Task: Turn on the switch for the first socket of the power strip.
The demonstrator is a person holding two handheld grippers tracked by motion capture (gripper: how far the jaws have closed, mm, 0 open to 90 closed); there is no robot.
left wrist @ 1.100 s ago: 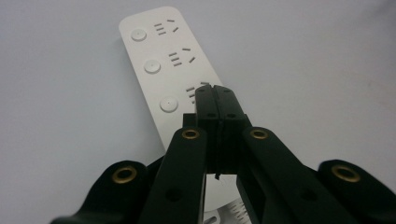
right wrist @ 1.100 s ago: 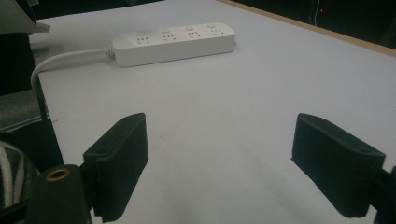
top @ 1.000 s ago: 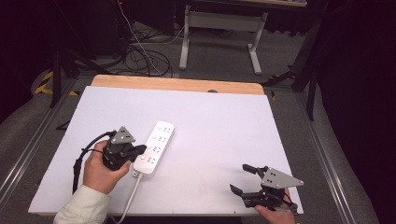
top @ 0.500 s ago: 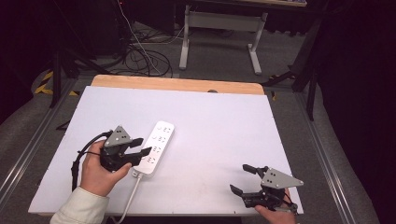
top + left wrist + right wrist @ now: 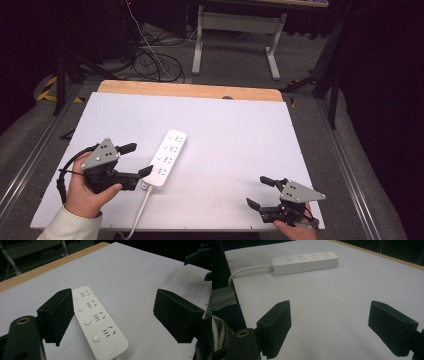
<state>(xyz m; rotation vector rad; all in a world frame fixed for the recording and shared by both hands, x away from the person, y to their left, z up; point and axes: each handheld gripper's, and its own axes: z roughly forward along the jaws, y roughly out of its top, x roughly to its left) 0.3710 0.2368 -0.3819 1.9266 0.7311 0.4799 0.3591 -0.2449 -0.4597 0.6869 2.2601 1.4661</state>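
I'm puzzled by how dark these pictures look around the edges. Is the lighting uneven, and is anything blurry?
High view: the white table is evenly lit, the floor beyond it dim. Left gripper view: the power strip is sharp, while the left tool has soft, near-black jaws. Right gripper view: the right tool looks the same, and the strip farther off is slightly soft.

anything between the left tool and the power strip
Nothing visible. The left tool hangs open right beside the white four-socket power strip, one jaw near its cord end, with bare white table around them.

Dark room; grey floor (image 5: pixel 235 65); desk frame (image 5: pixel 235 22)
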